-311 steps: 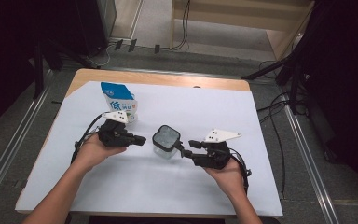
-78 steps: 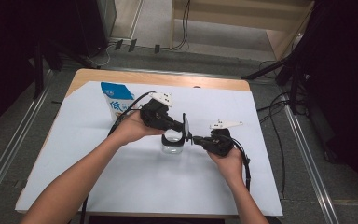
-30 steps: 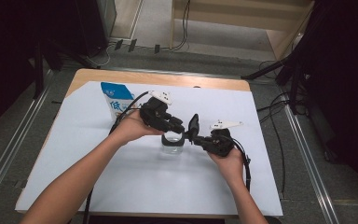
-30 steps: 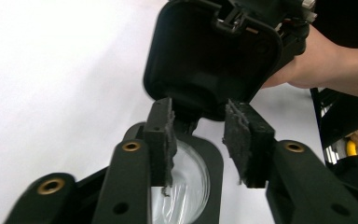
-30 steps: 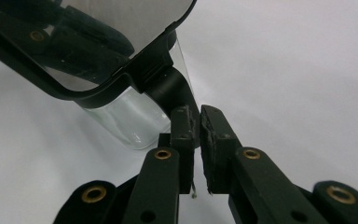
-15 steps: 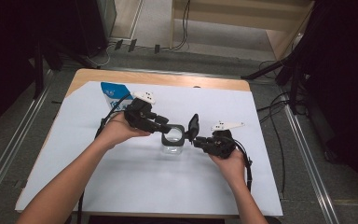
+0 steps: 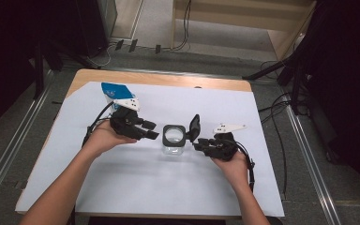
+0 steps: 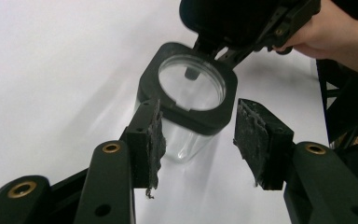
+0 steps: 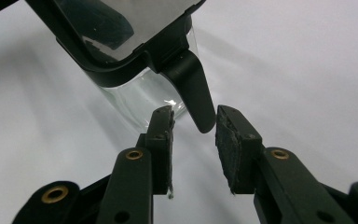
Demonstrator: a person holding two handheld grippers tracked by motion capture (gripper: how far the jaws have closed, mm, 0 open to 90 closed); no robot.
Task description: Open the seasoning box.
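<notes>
A clear jar (image 7: 172, 146) with a black square rim stands mid-table, its hinged black lid (image 7: 194, 126) raised upright on the right side. My left gripper (image 7: 153, 132) is open just left of the jar. In the left gripper view its jaws (image 8: 198, 140) frame the jar (image 8: 186, 93) from slightly behind, with the lid (image 8: 223, 18) beyond. My right gripper (image 7: 198, 145) sits to the jar's right, below the lid. In the right gripper view its jaws (image 9: 193, 123) stand apart, and the lid's black tab (image 9: 193, 88) hangs between the fingertips.
A blue and white carton (image 7: 114, 91) lies at the back left, behind my left hand. A white sheet (image 7: 136, 187) covers the wooden table (image 7: 168, 78). Cables trail from both grippers toward the table's sides.
The jar's lid, shut ten seconds ago, now stands open. My left gripper has drawn back leftward from over the jar. The right gripper has stayed by the lid.
</notes>
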